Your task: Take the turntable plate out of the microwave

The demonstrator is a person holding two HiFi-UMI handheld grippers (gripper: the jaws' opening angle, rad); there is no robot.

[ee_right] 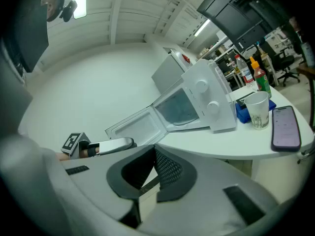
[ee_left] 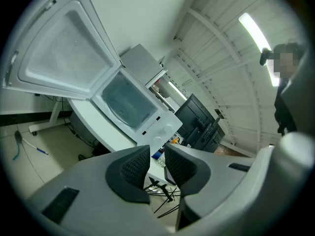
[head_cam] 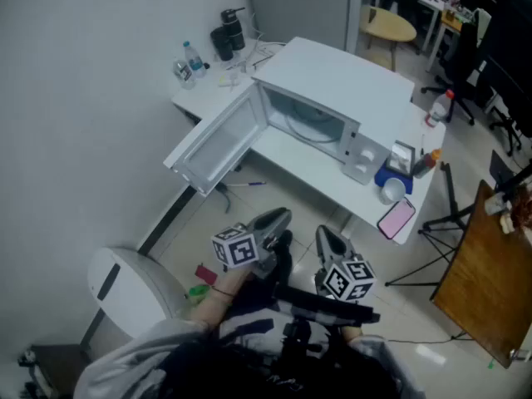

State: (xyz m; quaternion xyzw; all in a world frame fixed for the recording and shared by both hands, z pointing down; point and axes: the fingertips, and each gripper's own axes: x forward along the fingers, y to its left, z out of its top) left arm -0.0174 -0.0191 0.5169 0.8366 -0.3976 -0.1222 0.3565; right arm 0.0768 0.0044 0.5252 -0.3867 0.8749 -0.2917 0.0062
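A white microwave (head_cam: 332, 98) stands on a white table (head_cam: 291, 160), its door (head_cam: 220, 144) swung wide open to the left. The glass turntable plate (head_cam: 312, 127) lies flat inside the cavity, and the left gripper view shows it as a pale disc (ee_left: 129, 107). Both grippers hover low in front of the table, well short of the microwave. My left gripper (head_cam: 278, 223) is open by a narrow gap with nothing between its pads (ee_left: 133, 168). My right gripper (head_cam: 328, 239) is shut and empty, its pads (ee_right: 167, 168) meeting at the tips.
On the table's right end sit a pink phone (head_cam: 396, 218), a paper cup (head_cam: 392, 191), a blue box (head_cam: 391, 175) and bottles (head_cam: 438, 106). A water bottle (head_cam: 193, 56) and a black flask (head_cam: 233, 27) stand at the far left. A white bin (head_cam: 125, 285) is at lower left and a wooden board (head_cam: 486, 281) at right.
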